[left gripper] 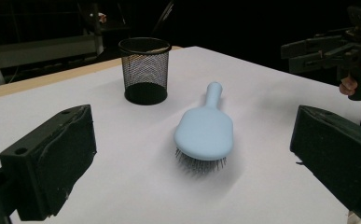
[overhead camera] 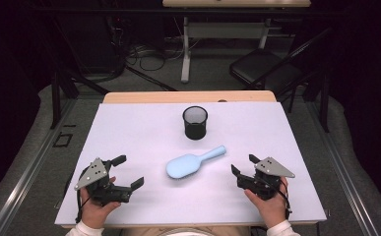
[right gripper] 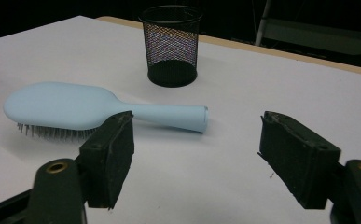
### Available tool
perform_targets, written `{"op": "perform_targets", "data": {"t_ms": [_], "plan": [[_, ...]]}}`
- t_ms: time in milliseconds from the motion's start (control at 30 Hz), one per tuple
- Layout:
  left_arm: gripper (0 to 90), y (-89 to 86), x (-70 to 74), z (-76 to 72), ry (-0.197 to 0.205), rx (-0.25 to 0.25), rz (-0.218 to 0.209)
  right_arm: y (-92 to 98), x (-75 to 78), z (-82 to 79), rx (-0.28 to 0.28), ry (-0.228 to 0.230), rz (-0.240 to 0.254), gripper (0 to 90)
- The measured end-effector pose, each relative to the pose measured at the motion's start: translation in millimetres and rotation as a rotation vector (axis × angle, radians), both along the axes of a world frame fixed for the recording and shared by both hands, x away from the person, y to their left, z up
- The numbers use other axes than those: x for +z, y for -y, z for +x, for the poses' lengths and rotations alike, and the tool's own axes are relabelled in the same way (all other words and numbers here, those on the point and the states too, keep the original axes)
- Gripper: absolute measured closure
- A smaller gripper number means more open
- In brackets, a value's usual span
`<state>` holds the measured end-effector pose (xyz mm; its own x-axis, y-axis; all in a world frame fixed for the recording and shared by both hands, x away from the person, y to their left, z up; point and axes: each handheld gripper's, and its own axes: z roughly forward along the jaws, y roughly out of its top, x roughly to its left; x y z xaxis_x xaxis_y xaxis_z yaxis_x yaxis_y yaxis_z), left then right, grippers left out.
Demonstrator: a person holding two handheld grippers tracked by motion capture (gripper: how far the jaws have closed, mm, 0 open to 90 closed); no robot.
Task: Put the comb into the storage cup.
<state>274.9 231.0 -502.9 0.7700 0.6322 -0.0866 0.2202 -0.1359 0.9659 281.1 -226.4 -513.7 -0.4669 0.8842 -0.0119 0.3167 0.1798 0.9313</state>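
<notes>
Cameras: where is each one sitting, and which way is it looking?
High view: above the person's side, looking forward and down at the table; both hands and grippers show.
Left gripper view: rides the left gripper, looking over the hairbrush towards the right gripper.
Right gripper view: rides the right gripper, its open jaws facing the hairbrush.
All share the mesh cup.

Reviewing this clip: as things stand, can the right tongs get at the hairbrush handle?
Probably yes. The right tongs are open and empty, and the hairbrush lies bristles down with its handle pointing toward that side. Bare table lies between them; the mesh cup stands farther back.
</notes>
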Motion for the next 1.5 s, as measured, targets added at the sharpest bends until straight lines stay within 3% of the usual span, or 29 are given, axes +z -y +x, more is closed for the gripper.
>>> {"op": "perform_targets", "data": {"t_ms": [233,267,600,1067,1433,1500], "plan": [[0.3,-2.0,-0.4,-1.9,-0.003,0.004,-0.004,-1.4,-0.6,8.4,0.013,-0.028,-0.014,39.3],[0.3,-2.2,-0.4,-2.2,-0.002,0.006,-0.004,-2.2,-1.6,10.2,0.026,-0.03,-0.023,44.3],[0.3,-3.4,-0.8,-3.6,-0.003,0.015,0.006,-5.1,-2.7,16.4,0.049,-0.044,-0.037,52.3],[0.4,-5.8,-0.5,-4.4,-0.002,0.028,-0.006,-17.2,1.2,38.3,0.025,-0.102,-0.018,57.5],[0.7,-3.8,-1.0,-0.5,-0.004,0.015,-0.007,-22.8,3.5,60.1,-0.031,-0.15,-0.002,63.3],[0.7,-3.2,-0.9,0.6,-0.007,0.011,-0.004,-23.0,4.7,66.4,-0.025,-0.166,-0.005,68.2]]}}
